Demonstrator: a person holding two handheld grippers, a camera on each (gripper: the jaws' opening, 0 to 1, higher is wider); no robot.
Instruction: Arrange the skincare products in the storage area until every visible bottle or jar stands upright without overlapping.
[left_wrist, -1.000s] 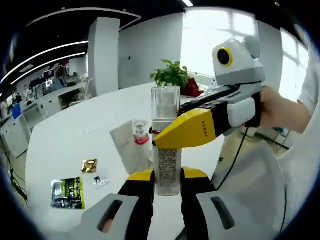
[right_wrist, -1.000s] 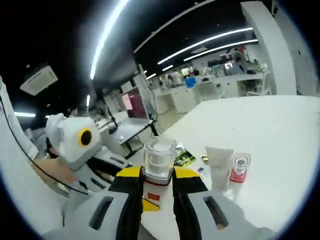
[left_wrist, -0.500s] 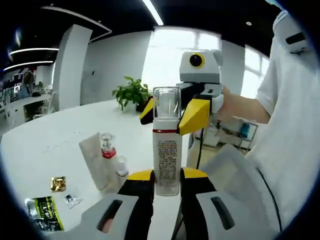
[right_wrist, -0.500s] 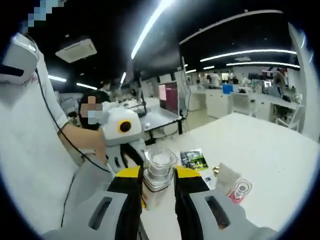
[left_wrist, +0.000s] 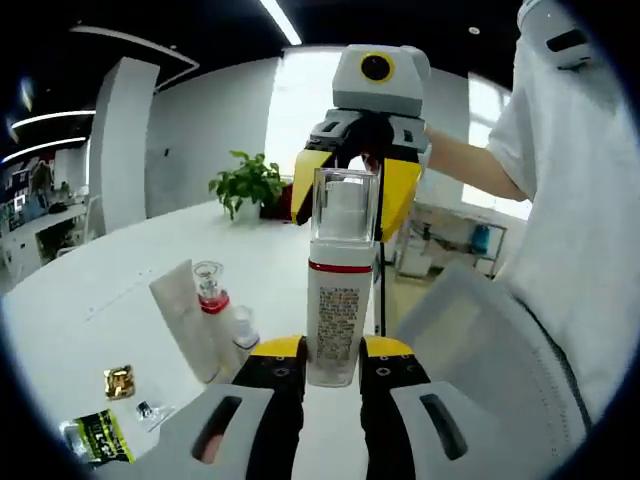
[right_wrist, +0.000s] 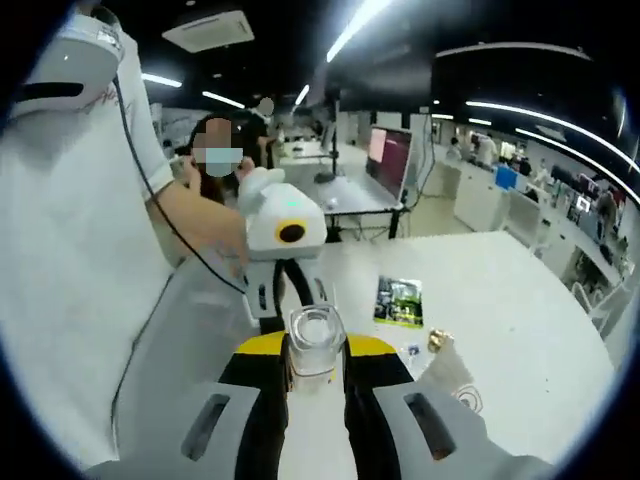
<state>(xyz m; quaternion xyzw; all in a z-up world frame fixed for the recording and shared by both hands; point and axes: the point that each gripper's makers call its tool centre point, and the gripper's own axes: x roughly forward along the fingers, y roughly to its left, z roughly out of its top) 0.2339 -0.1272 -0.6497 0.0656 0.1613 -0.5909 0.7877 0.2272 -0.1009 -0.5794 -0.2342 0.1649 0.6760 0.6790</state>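
Holding the tall white bottle with a clear cap and red band (left_wrist: 340, 300) at frame centre, left gripper (left_wrist: 333, 362) clamps its base, right gripper (right_wrist: 316, 362) its cap; keep it vertical while lowering onto the white tabletop (left_wrist: 110, 310).

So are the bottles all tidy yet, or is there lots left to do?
Not tidy yet. Already standing on the table: a small red-collared bottle and a white tube. In hand: the tall clear-capped bottle is held upright by both tools, the left tool at its base, the right tool at its cap. Left to do: set it down beside the others, without overlapping.
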